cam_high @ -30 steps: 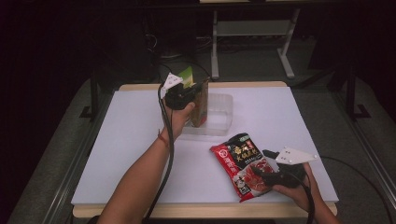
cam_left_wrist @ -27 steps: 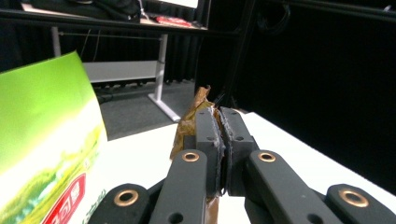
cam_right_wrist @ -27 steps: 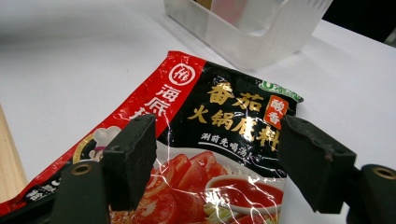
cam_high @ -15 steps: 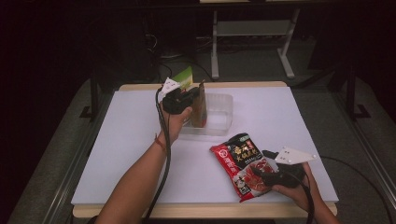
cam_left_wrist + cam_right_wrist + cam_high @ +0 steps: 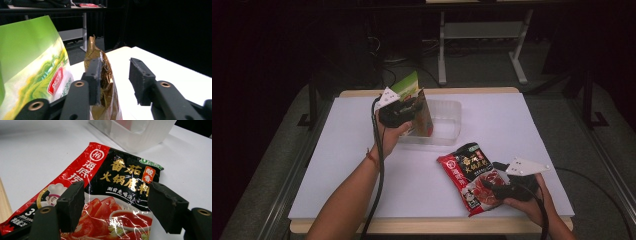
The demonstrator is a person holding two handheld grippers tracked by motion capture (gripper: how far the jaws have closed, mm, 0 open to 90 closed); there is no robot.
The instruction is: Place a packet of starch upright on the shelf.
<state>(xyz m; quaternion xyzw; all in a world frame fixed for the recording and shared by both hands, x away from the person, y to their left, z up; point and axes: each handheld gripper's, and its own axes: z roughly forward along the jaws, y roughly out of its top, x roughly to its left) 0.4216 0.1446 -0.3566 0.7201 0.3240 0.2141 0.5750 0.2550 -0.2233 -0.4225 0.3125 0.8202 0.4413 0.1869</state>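
- High view: the left gripper (image 5: 409, 111) is held at the near left wall of a clear plastic tub (image 5: 447, 134) at the back of the white table (image 5: 332, 170). A green-and-white packet (image 5: 409, 85) and a brown crinkled foil packet (image 5: 424, 117) stand upright in the tub beside it.
- High view: the right gripper (image 5: 502, 186) rests on the lower end of a red-and-black glossy sauce packet (image 5: 469, 172) lying flat near the table's front edge, well apart from the tub.
- Left gripper view: the jaws have just been opening. The brown packet (image 5: 106, 82) touches the left pad only, and a clear gap separates it from the right pad. The green packet (image 5: 32, 65) stands just left of it.
- Right gripper view: the jaws stand wide, one at each side above the sauce packet (image 5: 112, 195), not pinching it. The tub (image 5: 135, 132) lies beyond.
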